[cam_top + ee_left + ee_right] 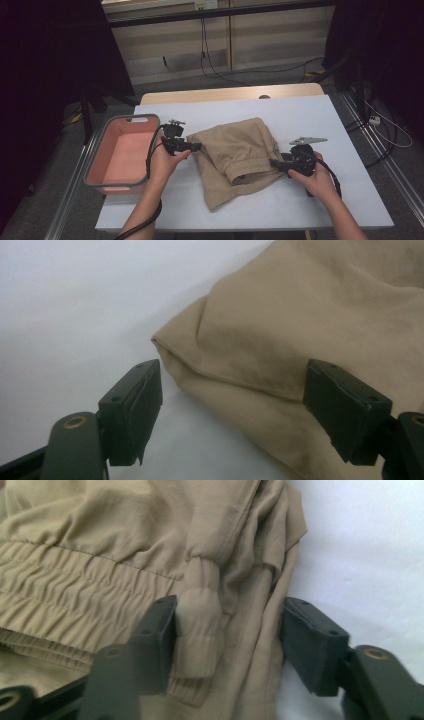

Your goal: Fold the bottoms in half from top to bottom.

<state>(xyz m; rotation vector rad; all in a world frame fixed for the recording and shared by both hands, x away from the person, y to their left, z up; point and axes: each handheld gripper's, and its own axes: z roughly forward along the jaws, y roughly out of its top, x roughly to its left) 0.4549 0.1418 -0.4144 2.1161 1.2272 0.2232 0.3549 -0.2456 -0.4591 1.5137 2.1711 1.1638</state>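
Note:
Tan shorts [240, 150] with an elastic waistband lie crumpled in the middle of the white table [310, 115]. My left gripper [197, 146] sits at the garment's left corner. In the left gripper view its jaws [232, 385] stand wide apart, with the hemmed corner of the shorts [310, 305] just beyond them and nothing pinched. My right gripper [274, 163] is at the garment's right edge. In the right gripper view its jaws [230, 625] straddle a bunched fold of the shorts [100, 540]; the fold touches one pad, while the other pad stands beside the fabric's edge.
A pink collapsible bin [95, 165] with a grey rim stands at the table's left edge, beside my left hand. Bare white tabletop lies behind and in front of the shorts. Cables run across the floor beyond the table.

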